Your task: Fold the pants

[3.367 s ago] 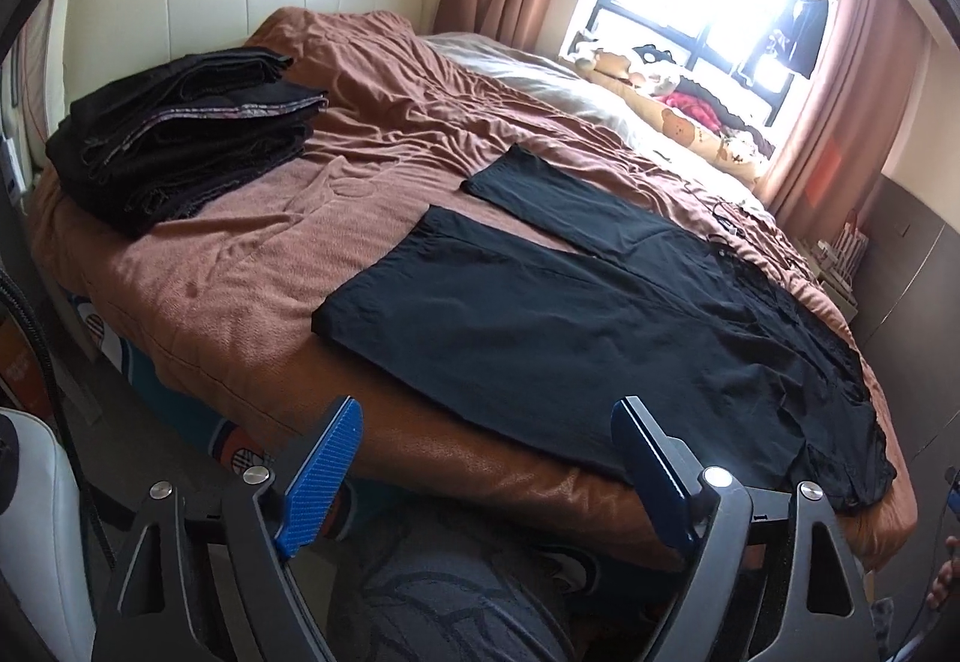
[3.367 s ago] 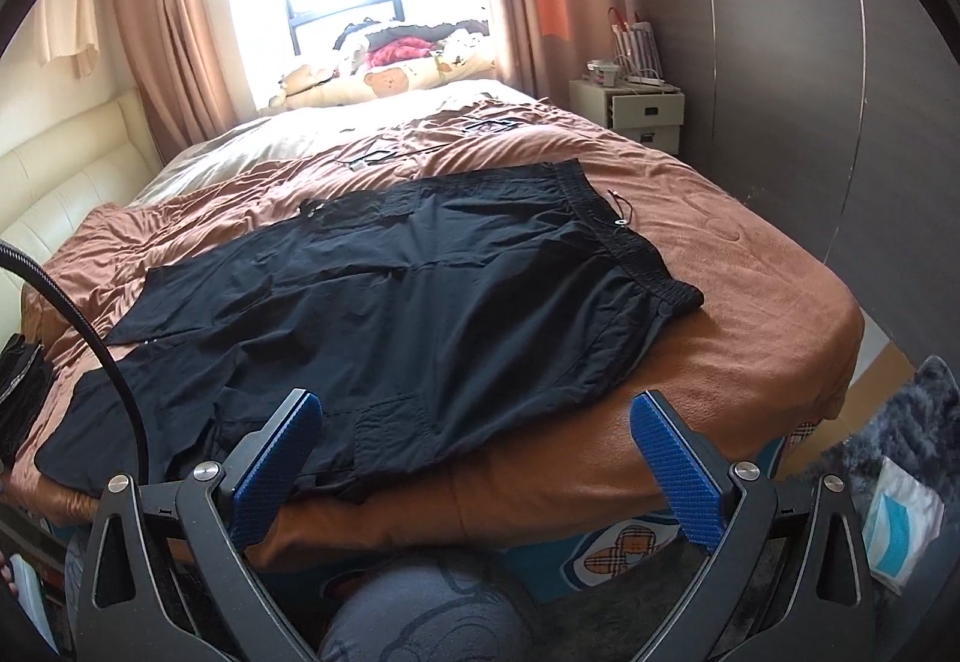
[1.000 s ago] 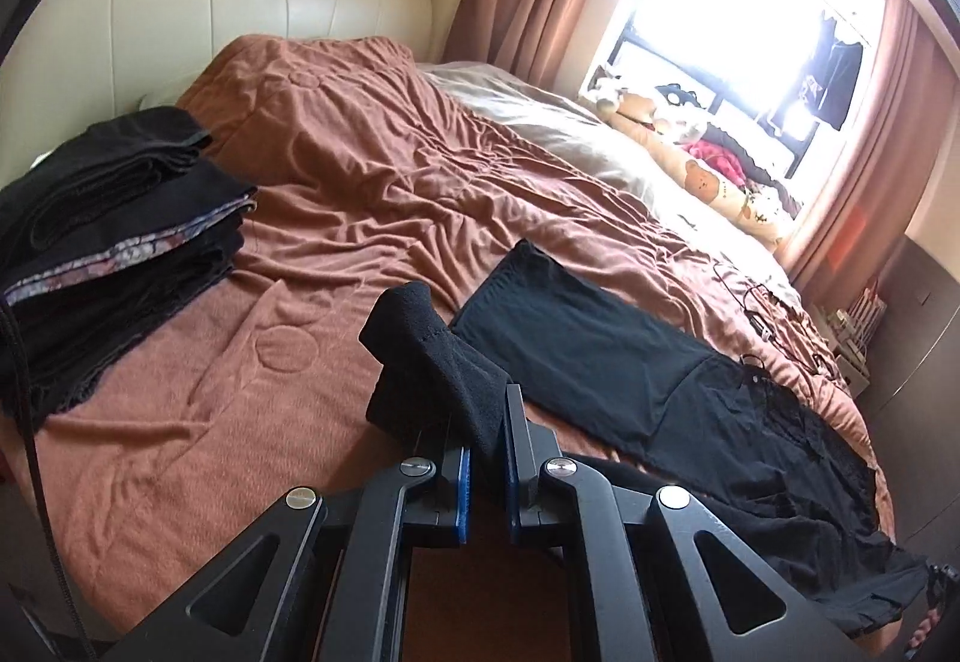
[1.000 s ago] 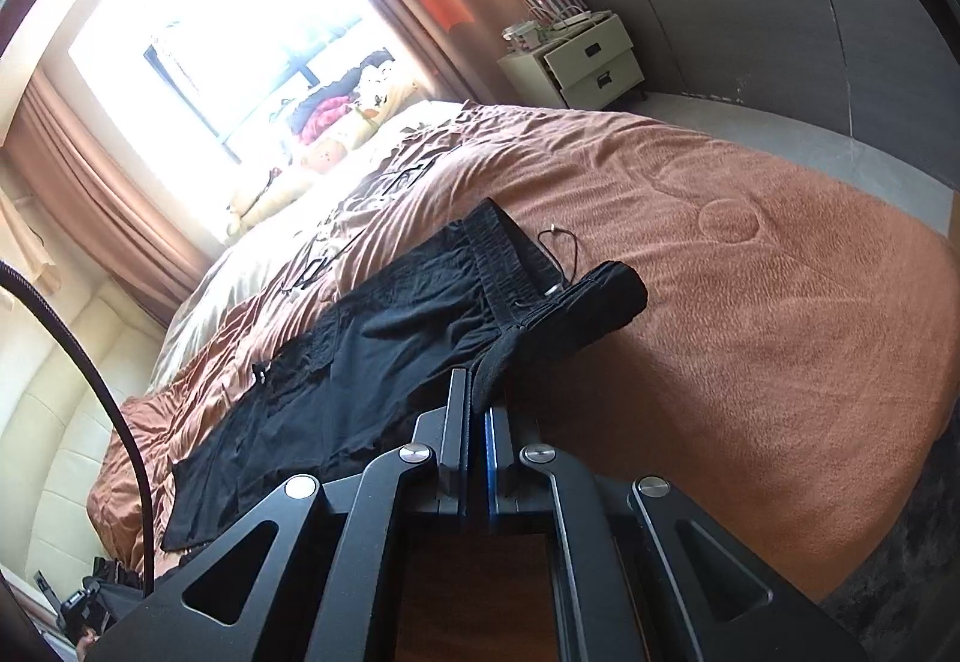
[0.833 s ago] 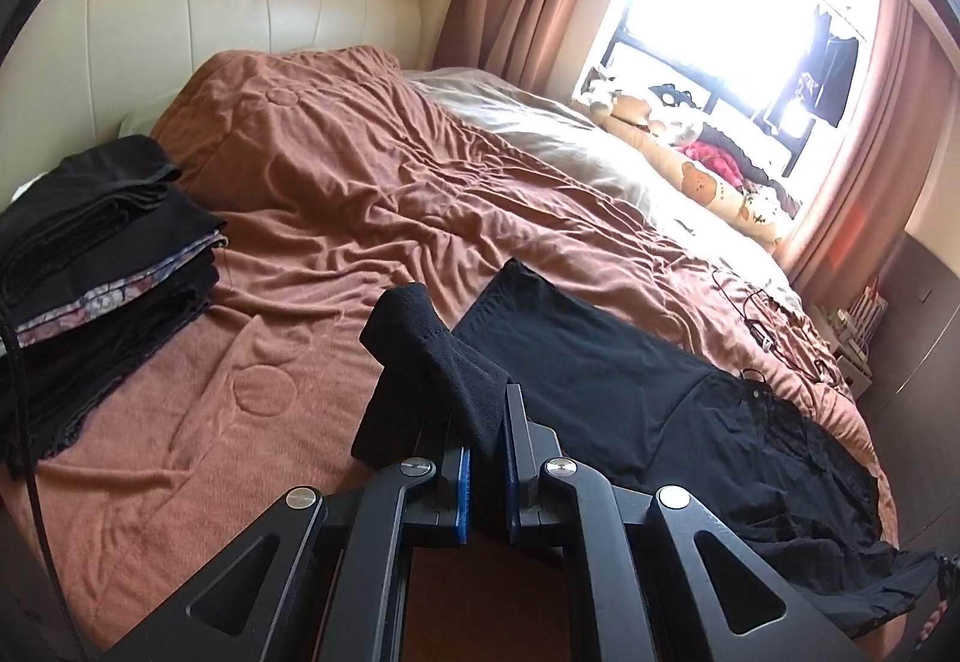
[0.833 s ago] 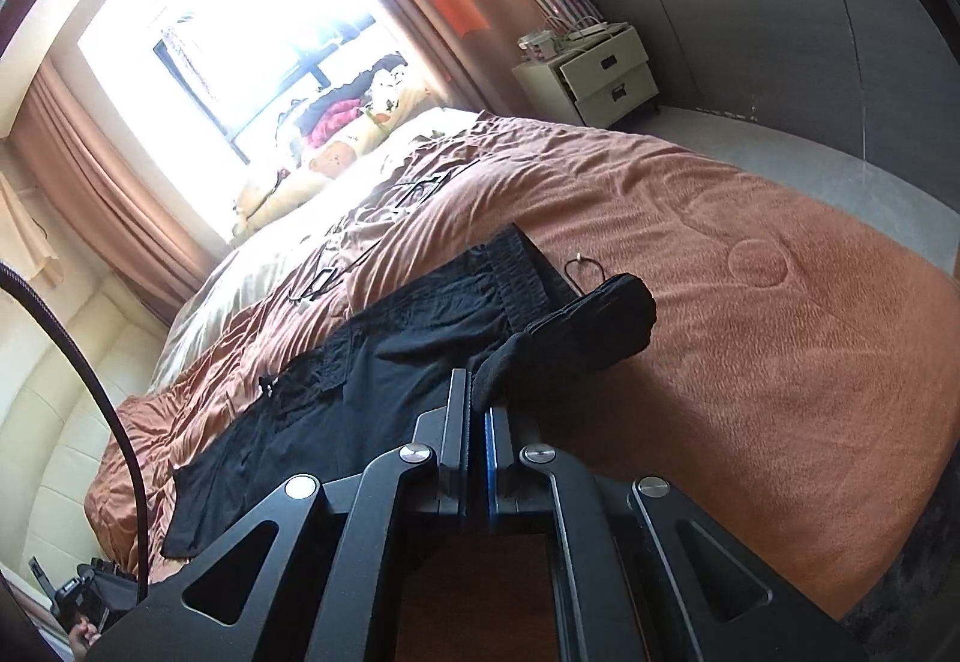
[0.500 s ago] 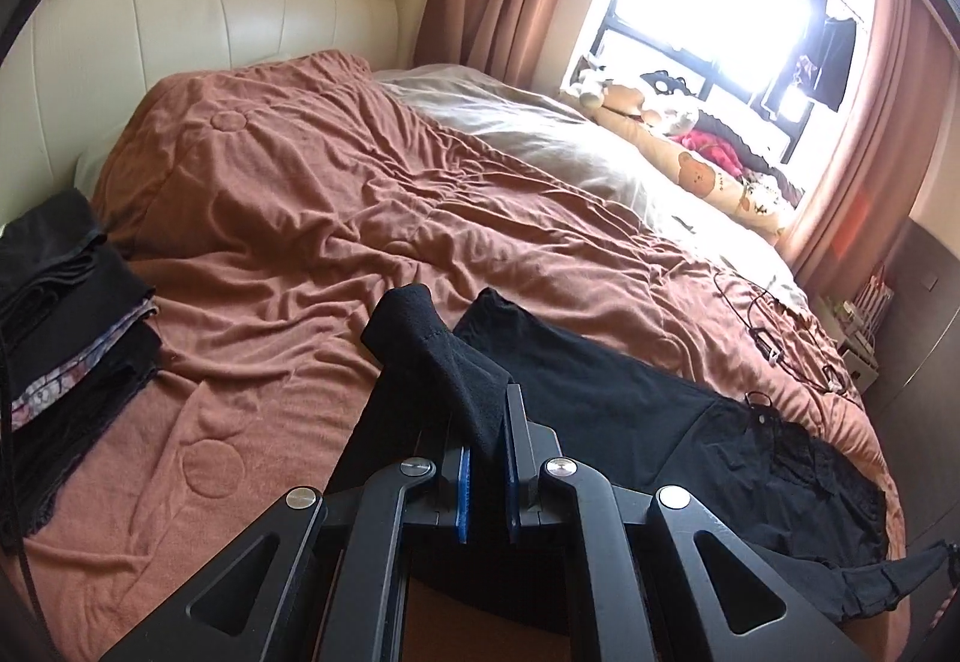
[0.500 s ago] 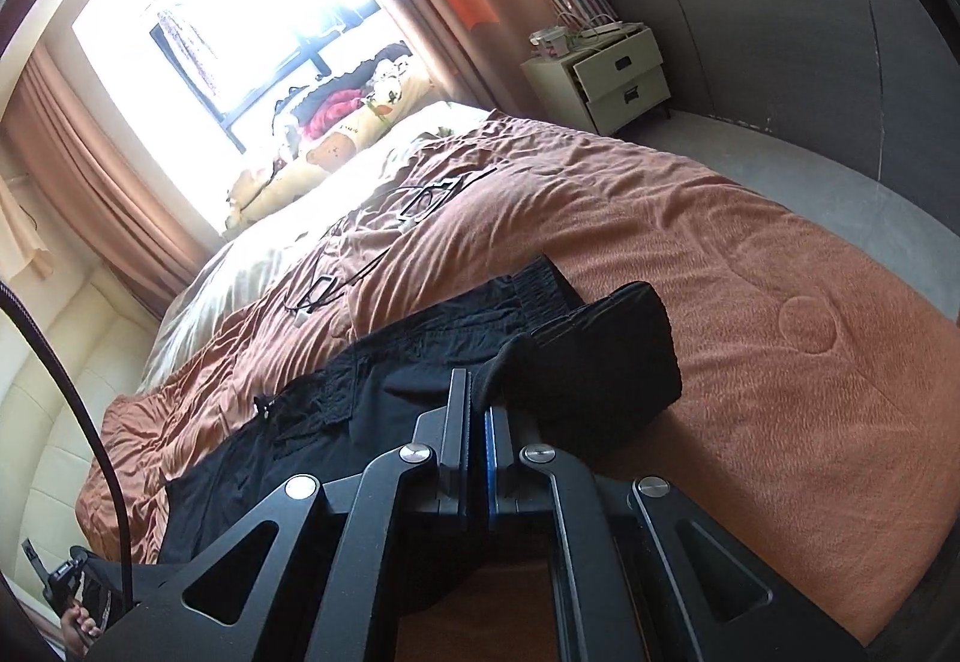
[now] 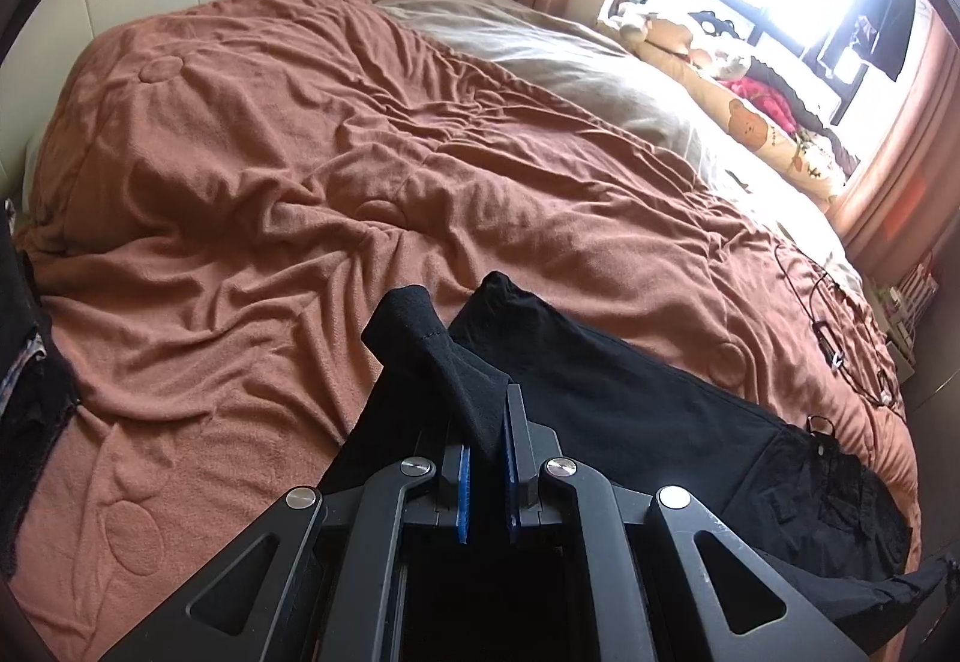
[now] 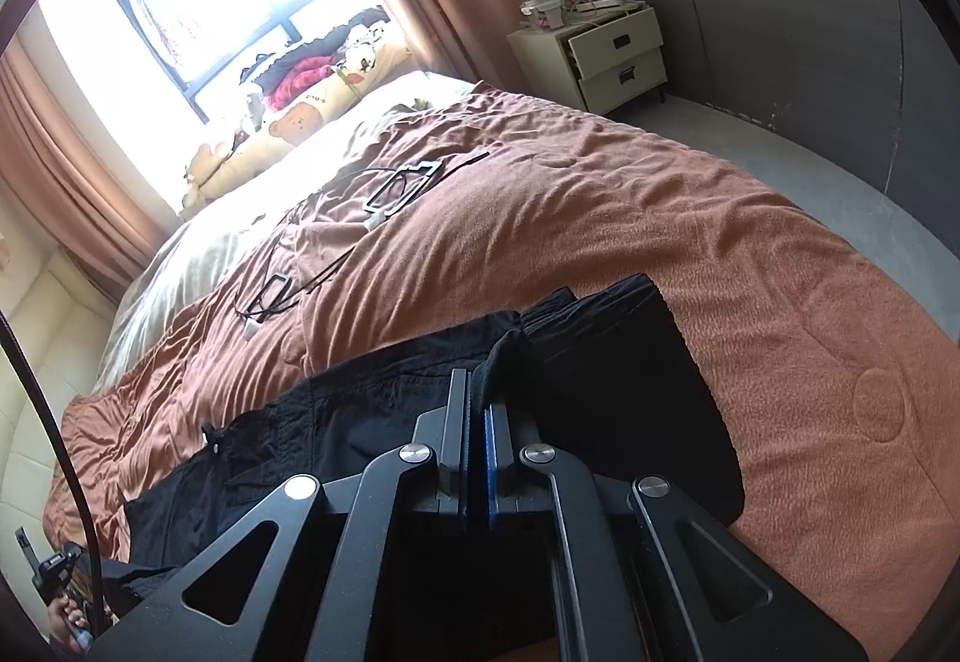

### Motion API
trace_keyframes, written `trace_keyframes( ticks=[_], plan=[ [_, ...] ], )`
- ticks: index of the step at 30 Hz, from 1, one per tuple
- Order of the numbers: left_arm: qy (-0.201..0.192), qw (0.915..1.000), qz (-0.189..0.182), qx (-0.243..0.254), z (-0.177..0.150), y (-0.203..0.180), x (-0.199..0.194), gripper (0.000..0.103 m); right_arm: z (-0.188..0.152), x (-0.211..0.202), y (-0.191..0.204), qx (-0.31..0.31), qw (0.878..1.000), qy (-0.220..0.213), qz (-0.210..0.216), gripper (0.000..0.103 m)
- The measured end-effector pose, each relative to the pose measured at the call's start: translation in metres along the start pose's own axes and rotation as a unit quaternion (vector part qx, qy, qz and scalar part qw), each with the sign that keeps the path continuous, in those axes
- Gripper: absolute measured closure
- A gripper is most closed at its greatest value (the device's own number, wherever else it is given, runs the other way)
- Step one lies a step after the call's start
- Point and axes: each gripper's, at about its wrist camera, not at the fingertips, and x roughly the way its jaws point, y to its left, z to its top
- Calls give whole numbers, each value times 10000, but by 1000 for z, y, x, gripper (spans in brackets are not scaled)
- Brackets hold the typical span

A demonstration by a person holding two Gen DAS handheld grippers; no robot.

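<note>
Both grippers, left gripper (image 9: 485, 440) and right gripper (image 10: 477, 410), clamped on black pants (image 9: 630, 410); nearer leg now carried, seemingly, over the other.

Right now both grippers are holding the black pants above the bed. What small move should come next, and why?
Probably carry both held edges further across and lower them onto the far half. The left gripper pinches a leg hem and the right gripper pinches the waistband of the pants; the lifted cloth hangs over the flat part, so the fold is not yet laid on the brown blanket.
</note>
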Motion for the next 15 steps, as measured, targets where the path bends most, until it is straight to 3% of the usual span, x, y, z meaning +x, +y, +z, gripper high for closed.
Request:
trace_keyframes(
  ticks=[15],
  plan=[
    [708, 9963, 427, 238, 27, -24, 111, 94, 38, 115, 22, -163, 9976, 450, -493, 103]
  ],
)
